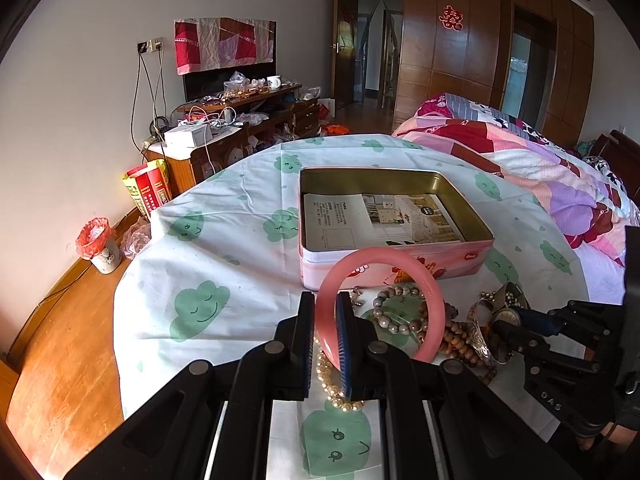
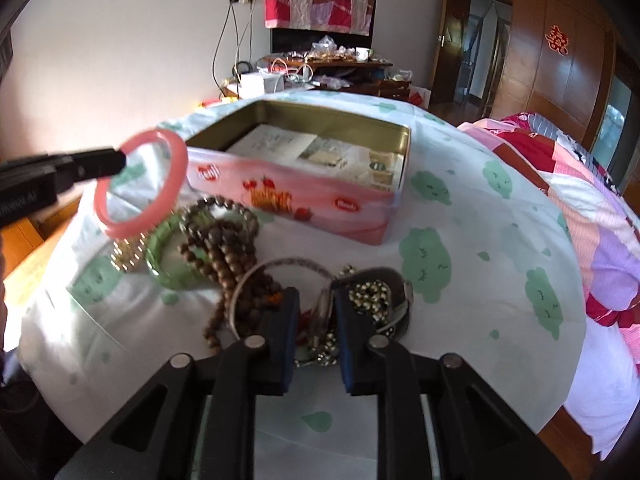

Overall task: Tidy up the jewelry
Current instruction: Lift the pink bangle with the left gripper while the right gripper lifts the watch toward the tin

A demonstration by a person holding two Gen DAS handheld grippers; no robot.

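Observation:
My left gripper (image 1: pixel 324 304) is shut on a pink bangle (image 1: pixel 434 308) and holds it upright above the table, just in front of the open pink tin (image 1: pixel 400 258). The right wrist view shows that bangle (image 2: pixel 178 160) at the left, beside the tin (image 2: pixel 304 196). My right gripper (image 2: pixel 317 308) sits low in the jewelry pile, its pads closed on a silver watch (image 1: pixel 507 312). Around it lie a brown bead strand (image 2: pixel 224 248), a green bangle (image 2: pixel 160 254), a thin silver bangle (image 2: pixel 280 262), a grey bead bracelet (image 1: pixel 396 322) and a pearl necklace (image 1: pixel 332 380).
The tin holds only a printed paper sheet (image 1: pixel 360 220). A white cloth with green prints (image 1: pixel 224 240) covers the round table. A bed with a patchwork quilt (image 1: pixel 540 168) lies to the right. Wooden floor and a small bin (image 1: pixel 100 248) are to the left.

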